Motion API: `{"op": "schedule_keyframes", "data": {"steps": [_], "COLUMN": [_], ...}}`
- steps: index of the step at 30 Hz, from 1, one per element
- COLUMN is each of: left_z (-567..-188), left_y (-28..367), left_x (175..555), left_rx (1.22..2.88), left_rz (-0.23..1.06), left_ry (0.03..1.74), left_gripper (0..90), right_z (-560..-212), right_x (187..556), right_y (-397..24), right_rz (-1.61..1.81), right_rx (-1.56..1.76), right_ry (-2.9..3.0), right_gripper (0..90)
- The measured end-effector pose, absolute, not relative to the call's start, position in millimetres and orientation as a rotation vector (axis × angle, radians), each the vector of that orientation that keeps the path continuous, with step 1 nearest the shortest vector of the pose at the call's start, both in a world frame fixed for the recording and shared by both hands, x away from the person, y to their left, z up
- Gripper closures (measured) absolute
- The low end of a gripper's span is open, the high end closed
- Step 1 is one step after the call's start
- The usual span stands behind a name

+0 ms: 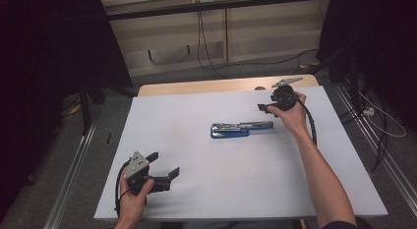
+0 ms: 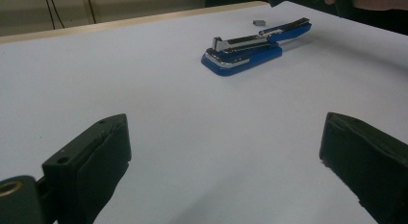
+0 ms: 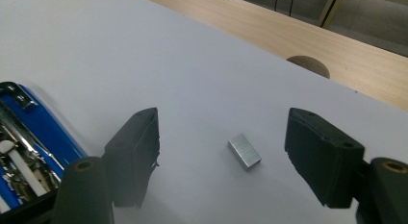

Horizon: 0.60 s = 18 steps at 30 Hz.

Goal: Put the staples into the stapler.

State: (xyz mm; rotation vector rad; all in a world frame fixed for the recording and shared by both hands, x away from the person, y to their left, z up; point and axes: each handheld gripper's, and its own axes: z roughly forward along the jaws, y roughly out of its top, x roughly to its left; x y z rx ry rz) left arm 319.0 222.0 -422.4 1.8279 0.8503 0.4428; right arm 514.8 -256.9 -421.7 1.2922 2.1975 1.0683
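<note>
Soft, even overhead light falls on the white counter (image 1: 196, 116), which reads bright while the room's upper corners sink into black. Shadows are faint and short. In both gripper views the near jaws are soft and blurred, and the stapler (image 2: 250, 48) shows a small metallic glint.

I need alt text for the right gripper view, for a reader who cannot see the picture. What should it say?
A small silver block of staples lies on the white table between the two open black jaws of the right gripper, touching neither. At the left edge lies part of an opened blue stapler; a wooden strip runs beyond the table's far edge.
</note>
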Motion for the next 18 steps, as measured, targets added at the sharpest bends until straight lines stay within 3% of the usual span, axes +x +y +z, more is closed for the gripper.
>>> {"op": "schedule_keyframes", "data": {"steps": [10, 18], "left_z": [-422, -422], "left_y": [220, 217], "left_x": [322, 321], "left_rx": [1.845, 1.852], "left_rz": [0.453, 0.446], "left_ry": [0.836, 0.833], "left_gripper": [4.0, 4.0], "right_z": [-443, -445], "right_x": [526, 528], "right_y": [-266, -266], "right_rz": [1.009, 0.979], "right_rx": [1.341, 1.309], "right_ry": [2.215, 2.250], "right_gripper": [37.5, 52.8]}}
